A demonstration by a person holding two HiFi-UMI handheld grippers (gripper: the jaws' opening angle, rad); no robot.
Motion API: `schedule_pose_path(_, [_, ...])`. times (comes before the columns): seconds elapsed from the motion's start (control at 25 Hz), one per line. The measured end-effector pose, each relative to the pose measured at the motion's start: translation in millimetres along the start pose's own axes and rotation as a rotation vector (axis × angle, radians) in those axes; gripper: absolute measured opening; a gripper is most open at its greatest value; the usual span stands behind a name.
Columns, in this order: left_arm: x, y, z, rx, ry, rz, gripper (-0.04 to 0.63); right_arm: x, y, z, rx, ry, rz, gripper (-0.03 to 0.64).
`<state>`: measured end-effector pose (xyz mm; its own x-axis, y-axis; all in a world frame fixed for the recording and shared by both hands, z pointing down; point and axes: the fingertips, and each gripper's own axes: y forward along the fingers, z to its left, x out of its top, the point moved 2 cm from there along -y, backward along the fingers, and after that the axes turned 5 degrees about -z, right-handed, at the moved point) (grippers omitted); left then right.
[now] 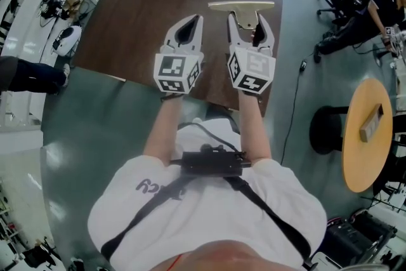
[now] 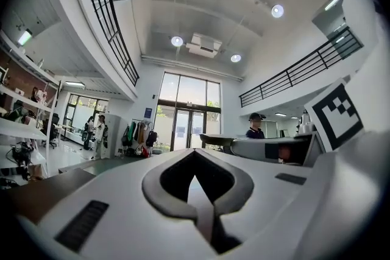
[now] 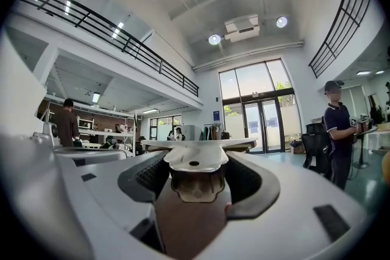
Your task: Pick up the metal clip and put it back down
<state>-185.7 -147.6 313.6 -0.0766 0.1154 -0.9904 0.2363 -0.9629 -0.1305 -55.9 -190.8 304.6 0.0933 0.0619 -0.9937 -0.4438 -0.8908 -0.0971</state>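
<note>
The metal clip (image 1: 242,7) is a pale T-shaped piece with a wide bar across its far end, over the far edge of the brown table (image 1: 133,16). My right gripper (image 1: 246,18) is shut on the clip's stem. In the right gripper view the clip (image 3: 196,162) sits between the dark pads (image 3: 148,175), its bar spread wide in front. I cannot tell whether it rests on the table or hangs just above it. Just left of it, my left gripper (image 1: 188,21) is shut with nothing in it. Its fingertips (image 2: 196,162) meet in the left gripper view.
A round yellow table (image 1: 366,136) and a black stool (image 1: 325,130) stand to the right, with a cable (image 1: 294,98) on the floor beside the brown table. People sit at chairs (image 1: 353,3) at the far right. Another person (image 1: 28,73) stands at the left.
</note>
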Motion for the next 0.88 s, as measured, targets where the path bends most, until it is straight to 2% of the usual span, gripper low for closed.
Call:
schedule_pose_path(0.2, [-15, 22, -18, -0.050, -0.022, 0.024, 0.005, -13, -1, -29, -0.068, -0.008, 0.036, 0.296])
schedule_pose_path(0.6, [-75, 83, -55, -0.112, -0.050, 0.104, 0.005, -68, 1, -130, -0.259, 0.023, 0.177, 0.296])
schedule_pose_path(0.72, [-100, 104, -58, -0.133, -0.083, 0.138, 0.005, -94, 12, -155, -0.279, 0.012, 0.209, 0.296])
schedule_pose_path(0.88, [-142, 133, -61, -0.157, -0.122, 0.196, 0.005, -147, 25, -185, -0.315, 0.032, 0.306, 0.296])
